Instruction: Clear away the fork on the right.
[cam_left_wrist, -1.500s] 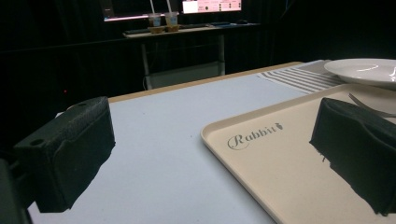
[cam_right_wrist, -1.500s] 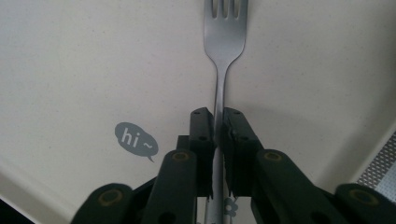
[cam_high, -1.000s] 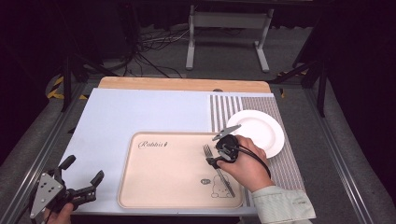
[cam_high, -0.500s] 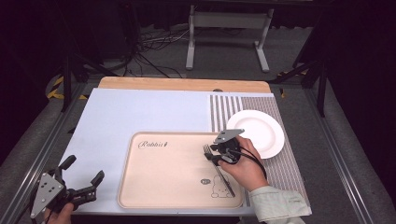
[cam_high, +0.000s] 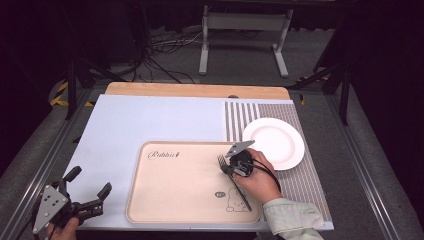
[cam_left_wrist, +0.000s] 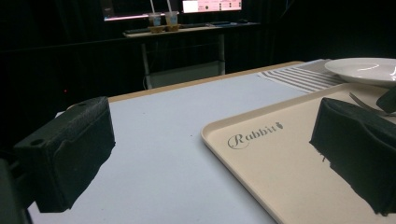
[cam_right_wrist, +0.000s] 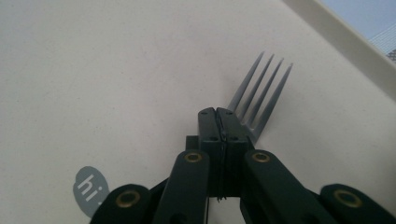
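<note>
Currently the right gripper (cam_right_wrist: 218, 114) has just closed its jaws on the fork (cam_right_wrist: 261, 95), which lies on the tray (cam_high: 165, 200) near the plate (cam_high: 274, 142). Grip made; lifting remains. Left gripper (cam_high: 89, 192) rests apart, jaws spread, holding nothing.

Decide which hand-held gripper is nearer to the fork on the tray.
Right. The right hand-held gripper is down on the fork, jaws closed at its neck. The left hand-held gripper sits open off the tray's near left corner.
</note>
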